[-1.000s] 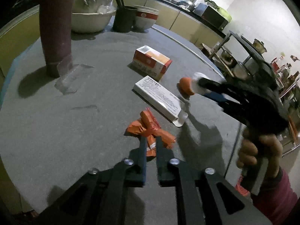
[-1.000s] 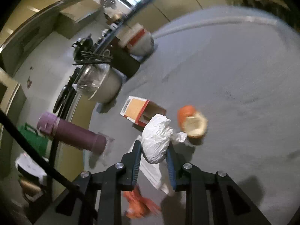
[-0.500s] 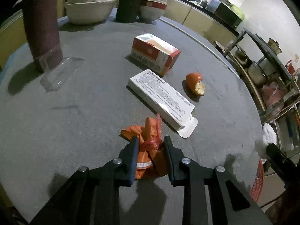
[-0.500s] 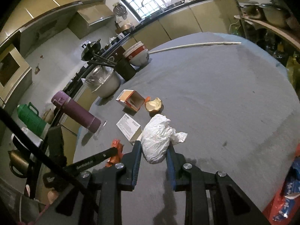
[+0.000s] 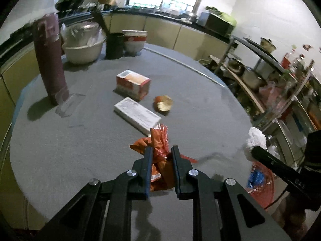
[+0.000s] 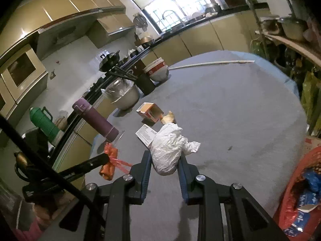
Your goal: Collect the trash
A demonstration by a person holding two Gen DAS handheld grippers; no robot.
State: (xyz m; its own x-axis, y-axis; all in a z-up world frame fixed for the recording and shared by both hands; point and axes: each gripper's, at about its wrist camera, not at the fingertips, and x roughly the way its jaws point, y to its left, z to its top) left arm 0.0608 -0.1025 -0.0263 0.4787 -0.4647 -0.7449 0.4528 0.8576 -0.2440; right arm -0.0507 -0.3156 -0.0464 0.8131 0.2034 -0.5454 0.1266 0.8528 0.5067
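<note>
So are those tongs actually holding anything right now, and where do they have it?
Yes, both. The left tongs are closing on a crumpled orange wrapper, gripped around its bunched middle. The right tongs pinch a white crumpled bag across its lower bulge.

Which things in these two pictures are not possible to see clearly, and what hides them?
- Red basket, right wrist view: cut off by the picture edge; contents only partly visible.
- White box print, left wrist view: too small to read.
- Orange wrapper, left wrist view: lower part hidden between the closing left fingers.
- Orange peel, right wrist view: partly behind the white bag.
</note>
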